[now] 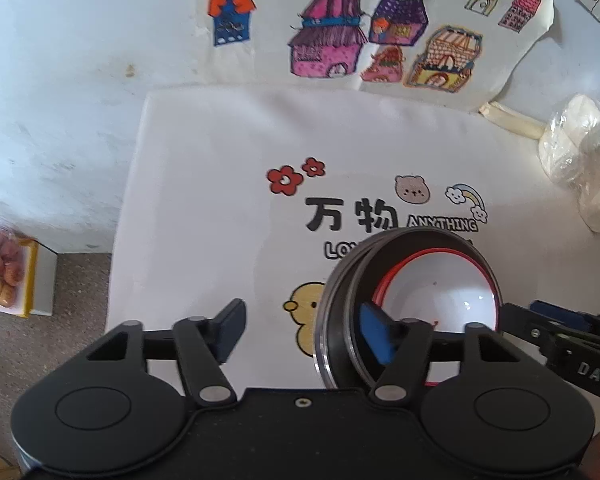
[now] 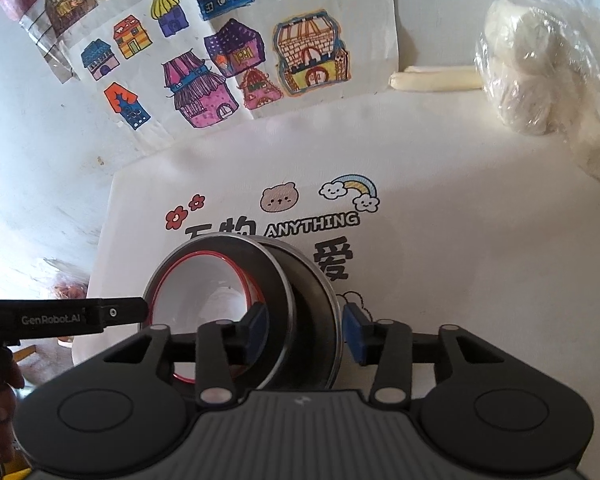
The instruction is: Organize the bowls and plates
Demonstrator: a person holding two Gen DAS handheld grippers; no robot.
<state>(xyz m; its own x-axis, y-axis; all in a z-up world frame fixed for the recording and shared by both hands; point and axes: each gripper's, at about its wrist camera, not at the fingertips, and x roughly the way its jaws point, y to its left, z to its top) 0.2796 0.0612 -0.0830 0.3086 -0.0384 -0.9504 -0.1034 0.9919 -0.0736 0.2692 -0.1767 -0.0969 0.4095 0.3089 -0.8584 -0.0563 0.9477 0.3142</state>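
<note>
Black bowl (image 1: 342, 300) with red-rimmed bowl (image 1: 440, 292) nested inside sits on counter (image 1: 204, 200), 5 o'clock of left view. Left hand-held gripper (image 1: 302, 330) and right hand-held gripper (image 2: 306, 328) both spread, straddling rim without clamping, likely releasing the stack.

We couldn't see the stacked bowls' (image 2: 236, 280) near rims, hidden behind the right tool (image 2: 306, 328); table print (image 1: 380, 216) partly covered.

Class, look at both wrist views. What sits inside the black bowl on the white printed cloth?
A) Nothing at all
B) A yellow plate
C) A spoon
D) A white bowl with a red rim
D: a white bowl with a red rim is nested inside the black bowl, as both wrist views show.
</note>
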